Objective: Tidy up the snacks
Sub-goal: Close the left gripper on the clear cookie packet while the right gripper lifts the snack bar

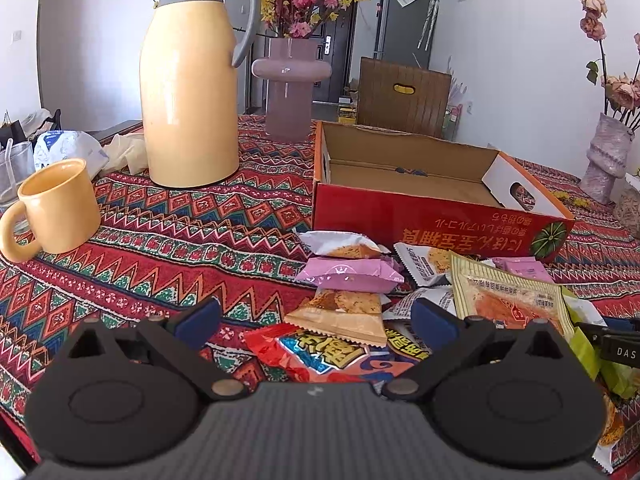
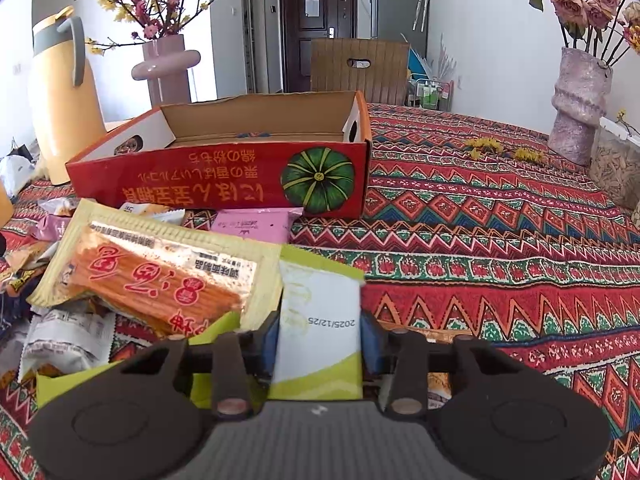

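While clamped lengthwise, green-white packet (image 2: 318, 332) points boxward (right tool (image 2: 319, 344)).

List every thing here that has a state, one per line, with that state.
right gripper: shut on the white and green packet
left gripper: open, over the snack pile, holding nothing
red box: open on top, no snacks seen inside
orange strip packet: sealed, lying on the pile
pink packet: sealed, lying flat
yellow mug: upright
yellow thermos: upright, lid on

Snack packets (image 1: 352, 300) before seemingly empty box (image 1: 420, 208)
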